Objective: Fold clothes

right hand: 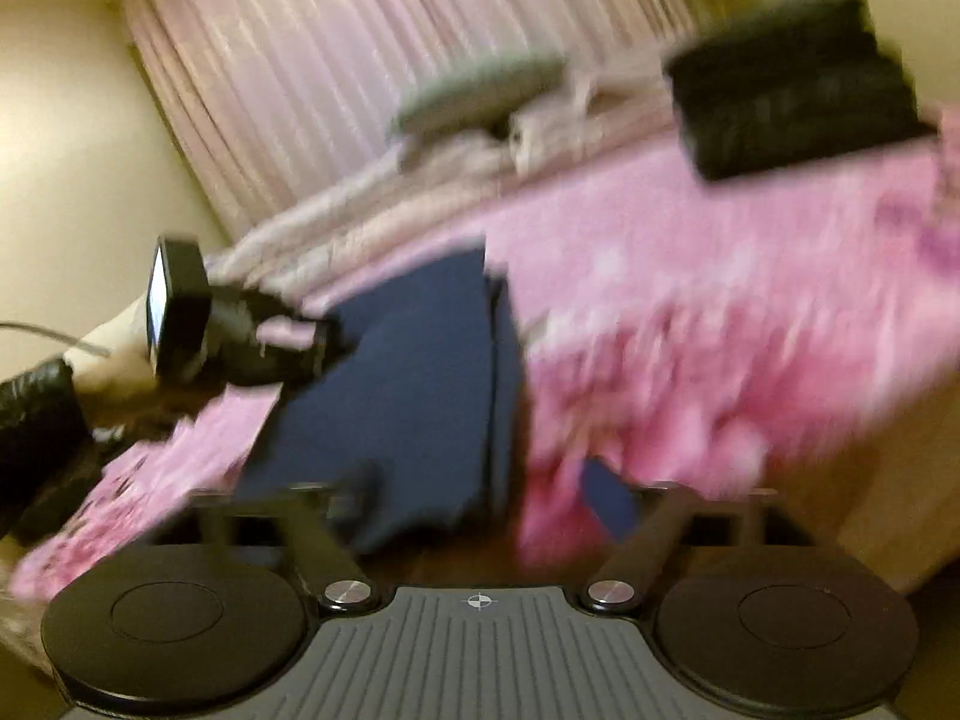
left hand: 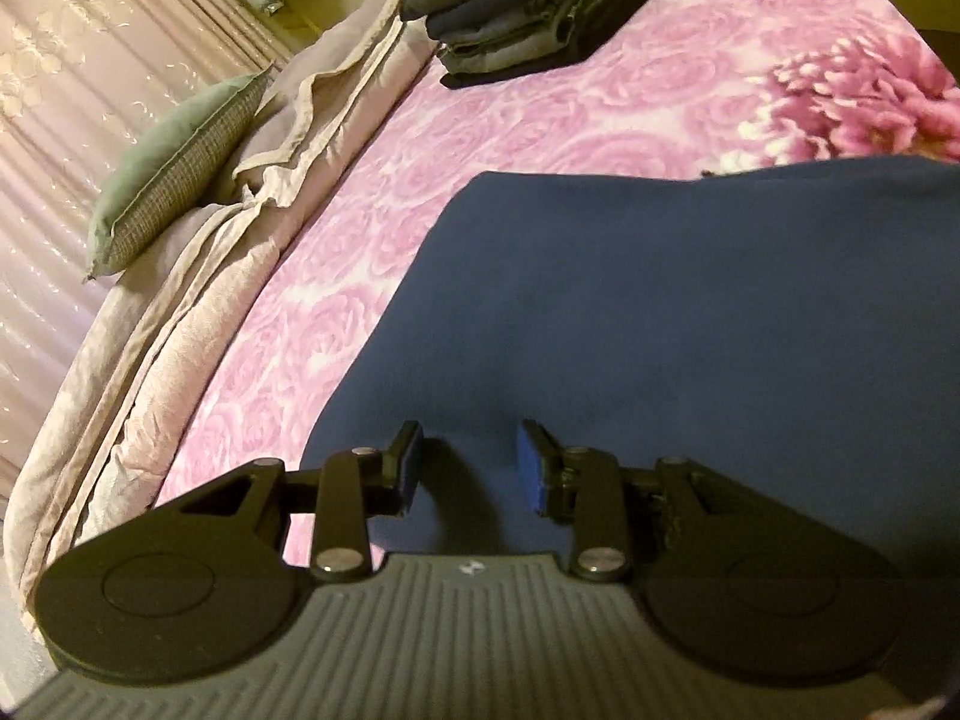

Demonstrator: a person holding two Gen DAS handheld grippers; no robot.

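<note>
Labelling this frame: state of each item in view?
left tool: open, over the garment
right tool: open, blurred
navy garment: flat on the bed, folded
dark clothes stack: folded, piled
green pillow: propped on the rumpled duvet

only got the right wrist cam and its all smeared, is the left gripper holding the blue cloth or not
Observer: No. The left wrist view shows the left gripper open, jaws apart over the blue garment with nothing between them.
Operator: ok whats the dark block at the far end of the bed
Observer: A stack of folded dark clothes, sitting on the pink floral bedspread.
Operator: and the greenish blob near the curtain
Observer: A green pillow lying on a rumpled beige duvet along the edge of the bed.
</note>
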